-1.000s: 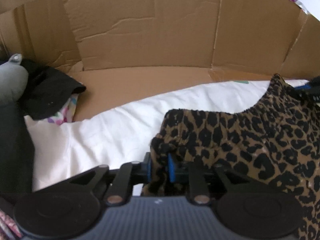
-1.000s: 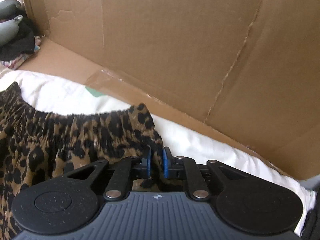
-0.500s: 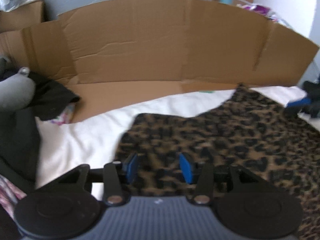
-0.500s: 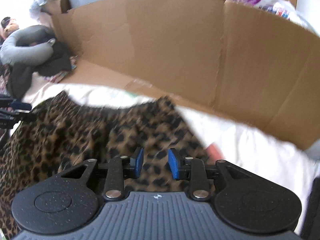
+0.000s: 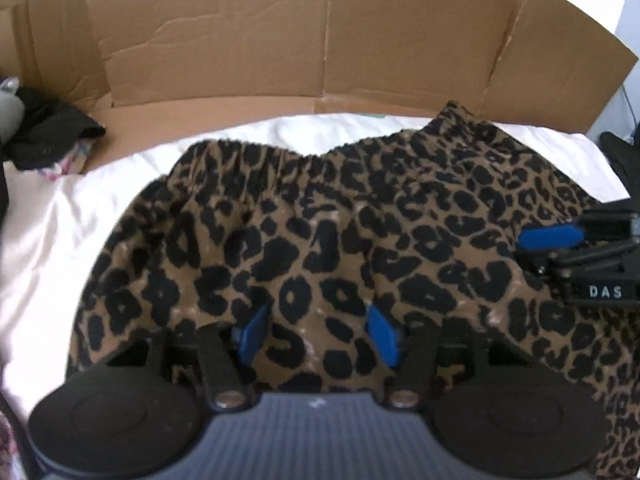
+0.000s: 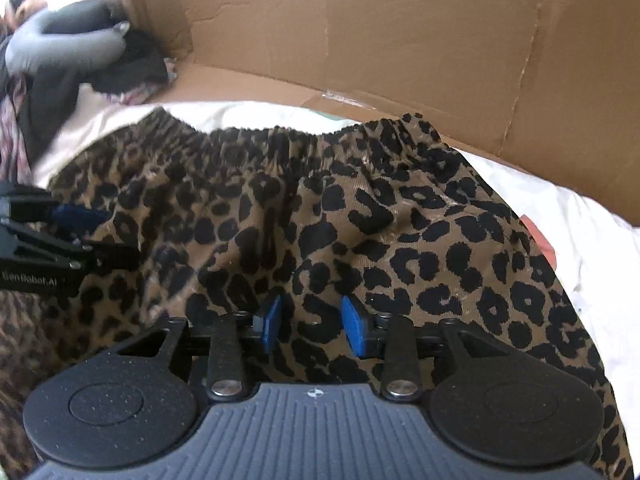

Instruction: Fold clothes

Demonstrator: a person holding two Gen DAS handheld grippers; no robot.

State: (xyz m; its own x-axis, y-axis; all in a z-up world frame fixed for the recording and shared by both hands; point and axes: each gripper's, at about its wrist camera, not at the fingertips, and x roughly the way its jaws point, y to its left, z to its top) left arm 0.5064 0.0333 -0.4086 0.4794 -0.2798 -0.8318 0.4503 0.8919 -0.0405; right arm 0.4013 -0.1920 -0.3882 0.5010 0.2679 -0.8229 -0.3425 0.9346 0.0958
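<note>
Two hand-held grippers are seen above a leopard-print garment [image 5: 340, 216] that is spread flat on a white sheet [image 5: 52, 232]. The gathered elastic waistband [image 6: 304, 138] is turned toward the far side, away from the cameras, and is run left to right, nearly parallel to the cardboard wall [image 5: 256, 28] behind it; the rest of the garment is extended toward the cameras and is cut off by the lower frame edge, so its full length cannot be told. The left gripper [image 5: 318, 334] is held with its blue pads spread apart over the fabric, nothing clasped between them. The right gripper [image 6: 314, 322] is likewise parted, its pads set apart above the print and gripping nothing. Each gripper is also visible at the edge of the other's view, to the garment's left and right. A strip of bare sheet is left between the waistband and the cardboard, and more sheet is exposed on both sides. A dark pile of clothes [image 5: 44, 136] and a grey cushion [image 6: 60, 46] are placed at the far left, well apart from the garment.
</note>
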